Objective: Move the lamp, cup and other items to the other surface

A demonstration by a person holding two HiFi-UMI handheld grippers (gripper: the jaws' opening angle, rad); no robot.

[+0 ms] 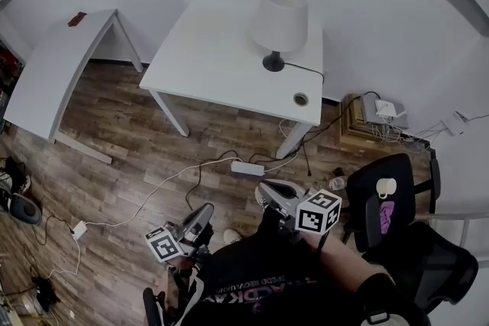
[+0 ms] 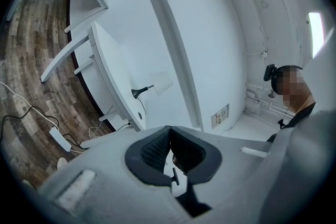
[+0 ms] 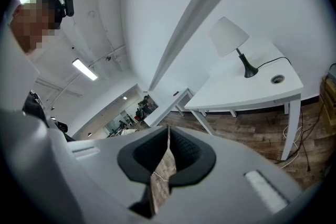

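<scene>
A white lamp (image 1: 279, 19) with a black base stands on the white table (image 1: 221, 61), far from both grippers. It also shows in the left gripper view as the lamp (image 2: 157, 83) and in the right gripper view as the lamp (image 3: 231, 39). A white cup (image 1: 386, 185) and a purple item (image 1: 385, 216) lie on a black chair (image 1: 397, 198) at the right. My left gripper (image 1: 205, 211) (image 2: 169, 129) and right gripper (image 1: 267, 189) (image 3: 168, 128) hover low over the wooden floor. Both are shut with nothing between the pads.
A second white table (image 1: 53, 65) at the left carries a small red thing (image 1: 76, 18). A round ring (image 1: 300, 98) sits near the lamp table's front corner. A power strip (image 1: 247, 168) and cables lie on the floor, and a box of electronics (image 1: 378, 118) sits by the wall.
</scene>
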